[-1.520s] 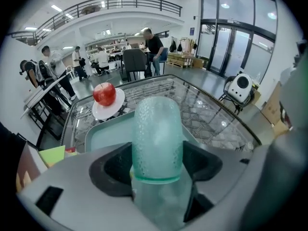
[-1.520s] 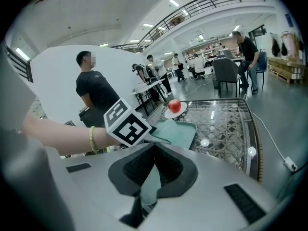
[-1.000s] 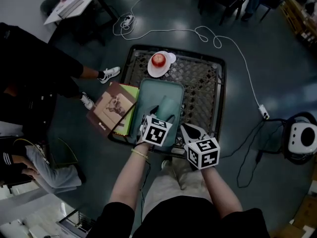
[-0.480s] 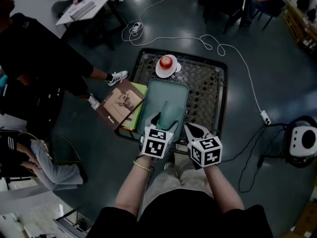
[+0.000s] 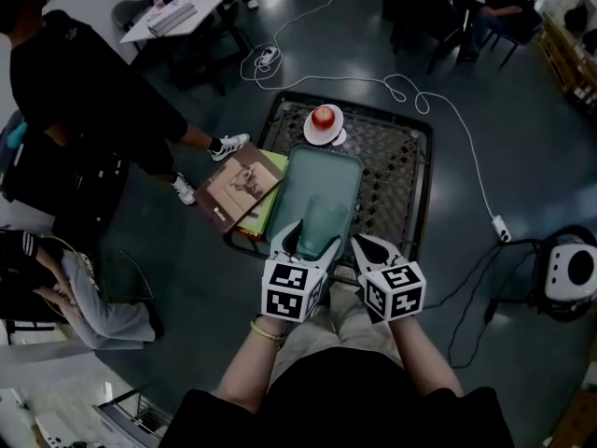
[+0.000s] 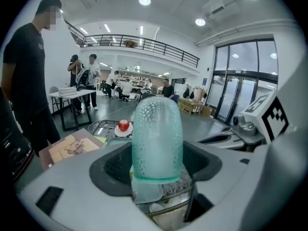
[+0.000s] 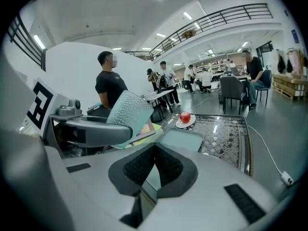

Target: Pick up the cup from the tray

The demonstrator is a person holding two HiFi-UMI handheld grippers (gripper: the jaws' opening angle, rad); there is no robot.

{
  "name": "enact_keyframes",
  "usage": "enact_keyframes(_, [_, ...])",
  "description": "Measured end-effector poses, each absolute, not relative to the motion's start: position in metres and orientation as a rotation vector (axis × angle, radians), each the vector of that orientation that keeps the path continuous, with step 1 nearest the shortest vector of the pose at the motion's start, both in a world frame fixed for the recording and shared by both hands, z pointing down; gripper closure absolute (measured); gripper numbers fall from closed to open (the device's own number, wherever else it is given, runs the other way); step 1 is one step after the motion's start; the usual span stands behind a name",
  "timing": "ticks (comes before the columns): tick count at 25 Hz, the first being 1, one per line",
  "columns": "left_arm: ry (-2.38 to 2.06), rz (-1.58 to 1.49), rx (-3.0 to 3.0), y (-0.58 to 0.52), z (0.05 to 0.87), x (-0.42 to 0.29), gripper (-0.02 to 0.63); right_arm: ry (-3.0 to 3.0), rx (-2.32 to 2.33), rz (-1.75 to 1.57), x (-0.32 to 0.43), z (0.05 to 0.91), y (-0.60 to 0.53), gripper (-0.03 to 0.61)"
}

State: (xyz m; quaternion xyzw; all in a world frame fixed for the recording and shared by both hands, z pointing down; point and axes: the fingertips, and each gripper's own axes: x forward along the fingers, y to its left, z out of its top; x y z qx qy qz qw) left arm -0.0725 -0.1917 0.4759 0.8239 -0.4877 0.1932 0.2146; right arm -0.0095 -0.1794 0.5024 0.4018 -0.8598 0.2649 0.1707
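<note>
From the head view, the left gripper clasps the green cup over the near end of the tray, the right gripper just beside it; the left gripper view shows its jaws pressed on the upturned, dimpled cup; the right gripper view shows that gripper's jaws closed together on nothing.

Materials and finishes, as seen.
Cup: translucent pale green, pebbled all over; glass or plastic, cannot tell. Tray: smooth matt teal plastic. Table: dark woven metal mesh, slight sheen. Left gripper and right gripper: matt grey plastic shells; pads black, finely textured. Floor, right of frame: dark, glossy. Book: matt paper cover.
</note>
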Motion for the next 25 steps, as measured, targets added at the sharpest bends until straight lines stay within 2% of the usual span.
enact_keyframes(25, [-1.388,0.394,2.295,-0.147,0.455,-0.092,0.29,-2.48,1.147,0.62,-0.026,0.47,-0.145,0.571])
